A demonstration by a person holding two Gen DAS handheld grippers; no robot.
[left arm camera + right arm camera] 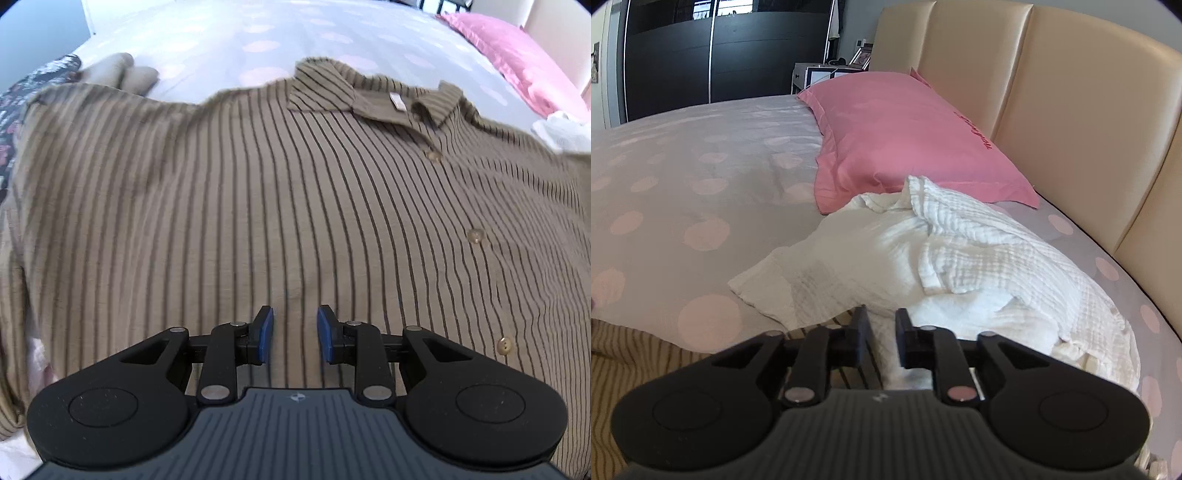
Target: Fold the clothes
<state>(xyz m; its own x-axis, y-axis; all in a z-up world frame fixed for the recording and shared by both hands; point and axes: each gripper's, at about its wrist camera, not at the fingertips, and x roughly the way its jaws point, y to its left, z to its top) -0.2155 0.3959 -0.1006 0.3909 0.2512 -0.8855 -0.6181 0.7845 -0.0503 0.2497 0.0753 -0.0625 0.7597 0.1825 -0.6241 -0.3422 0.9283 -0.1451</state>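
Left wrist view shows our left claw spread and empty above the striped shirt, laid flat, buttoned, collar away, on the dotted bed. We judge folding hasn't begun; next needs pinching a side edge. Our right claw, slightly parted, holds nothing near the white garment, beside the pink pillow and headboard.

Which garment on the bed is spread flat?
The striped shirt: it lies spread out, collar up, under the left gripper. The white garment is crumpled in a heap by the pink pillow.
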